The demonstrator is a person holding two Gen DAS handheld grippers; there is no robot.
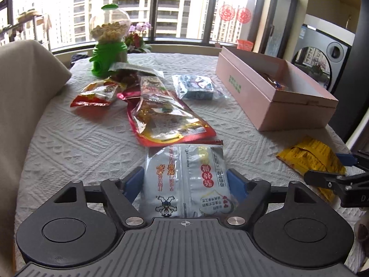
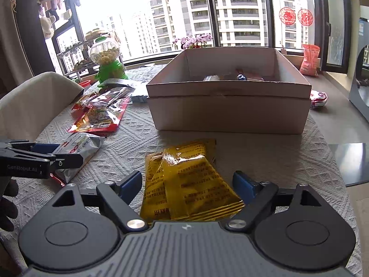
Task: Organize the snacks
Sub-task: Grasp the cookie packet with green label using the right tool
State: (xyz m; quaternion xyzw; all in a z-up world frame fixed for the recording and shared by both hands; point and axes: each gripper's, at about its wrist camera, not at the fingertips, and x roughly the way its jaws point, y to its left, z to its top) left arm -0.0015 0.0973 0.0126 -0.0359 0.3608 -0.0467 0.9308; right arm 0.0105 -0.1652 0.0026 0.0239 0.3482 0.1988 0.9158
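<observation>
Both hand-held grippers gape wide, left [image 1: 185, 180] straddling the silver packet [image 1: 186, 180], right [image 2: 186, 183] the yellow packet [image 2: 184, 180], neither gripped; slick foil could squirt out.

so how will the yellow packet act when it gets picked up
The yellow packet looks like glossy creased film, so probably floppy and a bit slippery. It lies flat and thin, likely light. Its far end may sag once lifted by the right tool.
</observation>
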